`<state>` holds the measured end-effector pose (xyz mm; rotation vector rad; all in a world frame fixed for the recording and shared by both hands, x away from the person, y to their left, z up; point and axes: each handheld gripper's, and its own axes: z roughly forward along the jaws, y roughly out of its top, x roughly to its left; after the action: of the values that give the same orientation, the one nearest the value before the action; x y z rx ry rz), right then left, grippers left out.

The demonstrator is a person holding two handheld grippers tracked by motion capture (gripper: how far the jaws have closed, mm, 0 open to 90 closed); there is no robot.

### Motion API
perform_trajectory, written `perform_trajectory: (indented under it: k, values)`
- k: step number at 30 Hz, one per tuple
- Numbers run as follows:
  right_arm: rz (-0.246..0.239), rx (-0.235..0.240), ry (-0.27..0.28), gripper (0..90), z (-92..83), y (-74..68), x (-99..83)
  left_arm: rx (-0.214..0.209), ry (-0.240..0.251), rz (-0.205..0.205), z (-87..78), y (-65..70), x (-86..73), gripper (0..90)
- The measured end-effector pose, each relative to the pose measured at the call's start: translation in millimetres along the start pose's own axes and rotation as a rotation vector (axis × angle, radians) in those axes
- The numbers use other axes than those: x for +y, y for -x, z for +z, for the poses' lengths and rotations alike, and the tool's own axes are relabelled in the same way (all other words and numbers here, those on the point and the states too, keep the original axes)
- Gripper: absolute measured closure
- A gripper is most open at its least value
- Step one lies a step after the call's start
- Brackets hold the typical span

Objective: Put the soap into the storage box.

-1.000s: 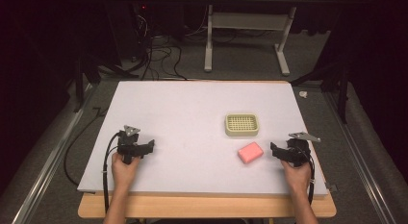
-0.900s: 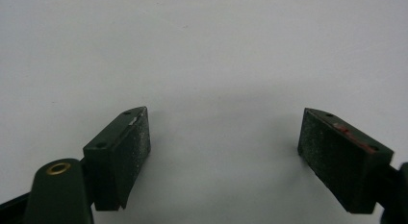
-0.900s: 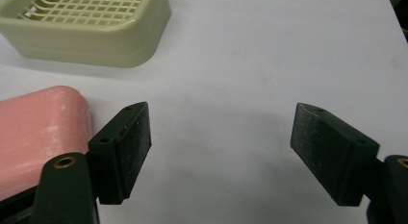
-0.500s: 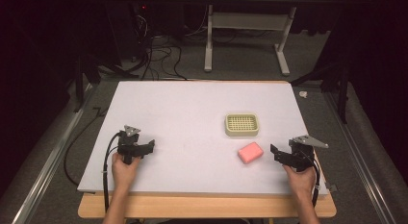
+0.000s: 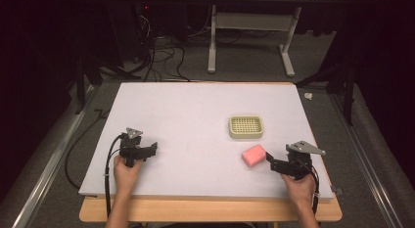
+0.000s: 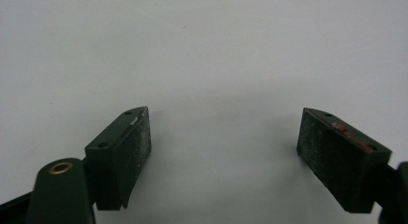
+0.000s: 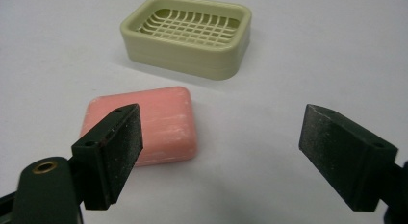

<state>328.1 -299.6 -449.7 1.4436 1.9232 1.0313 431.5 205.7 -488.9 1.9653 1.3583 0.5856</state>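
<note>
A pink soap bar (image 5: 254, 155) (image 7: 144, 125) lies flat on the white table (image 5: 195, 120), just in front of a pale green slatted soap dish (image 5: 246, 126) (image 7: 187, 34). My right gripper (image 5: 270, 165) (image 7: 219, 154) hovers close to the soap's right side, pointing at it. Its jaws have just been opening and stand wide apart with nothing between them; the soap sits beyond the left jaw. My left gripper (image 5: 152, 148) (image 6: 223, 149) rests near the table's front left, open over bare table.
The soap dish is empty. A wooden table edge (image 5: 210, 208) runs along the front. Dark cables (image 5: 161, 57) and a white desk frame (image 5: 249, 37) lie on the floor beyond the table. Black cables trail from both grippers.
My right gripper has drawn back to the right, away from the soap, and its jaws have opened. The left gripper has stayed put.
</note>
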Motion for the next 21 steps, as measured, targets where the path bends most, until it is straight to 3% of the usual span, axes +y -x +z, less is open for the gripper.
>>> perform_trajectory:
  k: [11, 21]
  values:
    - [-0.045, 0.069, 0.003, 13.2, 4.0, -21.1, 3.5, 0.0, 0.0, 0.0, 0.0, 0.0, 0.0, 19.9]
    - [-0.087, 0.092, -0.01, 12.0, 11.2, -34.2, 7.0, -0.001, -0.002, 0.0, -0.1, -0.1, 0.1, 19.9]
